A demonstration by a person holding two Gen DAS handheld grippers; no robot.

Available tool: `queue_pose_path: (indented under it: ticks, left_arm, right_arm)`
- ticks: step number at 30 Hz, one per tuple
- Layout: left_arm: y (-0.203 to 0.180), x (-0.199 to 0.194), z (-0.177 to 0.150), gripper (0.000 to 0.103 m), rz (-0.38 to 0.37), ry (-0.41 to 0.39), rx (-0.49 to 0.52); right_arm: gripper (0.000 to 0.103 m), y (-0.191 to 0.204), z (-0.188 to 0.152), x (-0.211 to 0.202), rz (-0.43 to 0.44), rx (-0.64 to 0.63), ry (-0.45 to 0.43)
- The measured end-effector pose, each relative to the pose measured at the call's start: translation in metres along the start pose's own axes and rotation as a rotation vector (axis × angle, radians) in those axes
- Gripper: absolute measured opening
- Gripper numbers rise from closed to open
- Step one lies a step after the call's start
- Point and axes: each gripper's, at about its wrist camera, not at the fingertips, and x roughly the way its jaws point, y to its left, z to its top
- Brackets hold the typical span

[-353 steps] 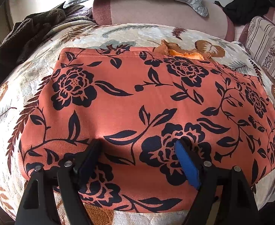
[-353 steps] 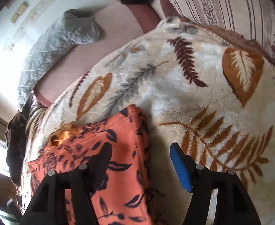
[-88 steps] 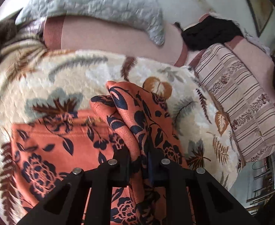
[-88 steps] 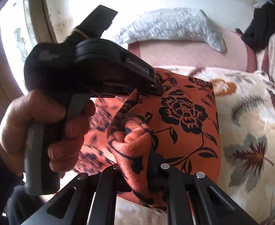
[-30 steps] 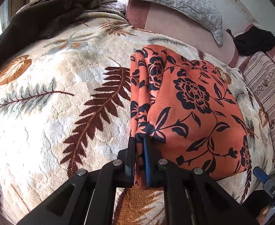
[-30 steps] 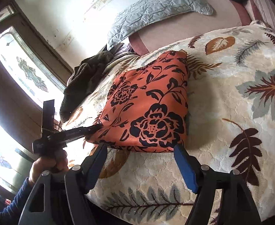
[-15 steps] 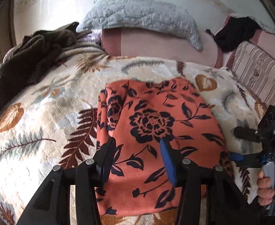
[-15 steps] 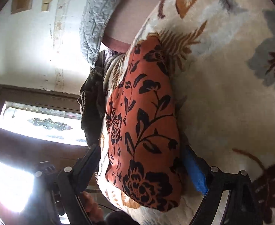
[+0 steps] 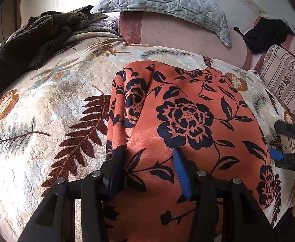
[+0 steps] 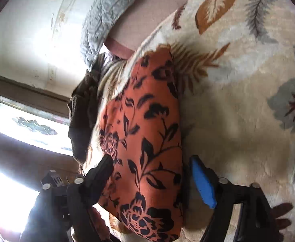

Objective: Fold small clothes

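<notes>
Folded orange garment (image 9: 187, 121) is laid on the blanket (image 9: 46, 111), released; left gripper (image 9: 149, 167) just opened, right gripper (image 10: 151, 173) spread, seemingly straddling its edge for another fold.

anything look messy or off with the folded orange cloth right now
One thing: the orange floral garment lies folded on the leaf-print blanket, but its left edge is bunched into loose ridges rather than flat, near the left gripper. Both the left gripper and the right gripper are open. No damage visible.
</notes>
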Motion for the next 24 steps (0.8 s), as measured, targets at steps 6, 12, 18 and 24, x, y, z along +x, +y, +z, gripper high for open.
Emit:
queue_pose_path:
  ticks: [6,12,18,24]
  left_arm:
    - [0.001,0.001,0.000,0.052,-0.004,0.001,-0.007]
    - [0.002,0.001,0.001,0.052,-0.020,0.004,-0.011]
    - [0.004,0.001,0.002,0.052,-0.022,0.006,-0.014]
    - [0.006,0.000,0.002,0.052,-0.026,0.004,-0.020]
  right_arm:
    - [0.058,-0.011,0.033,0.054,0.007,0.065,0.122]
    - [0.035,0.023,0.025,0.059,-0.234,-0.143,0.075]
    - [0.081,0.021,0.017,0.038,-0.177,-0.110,0.034]
    - [0.059,0.011,-0.019,0.034,-0.146,-0.100,0.112]
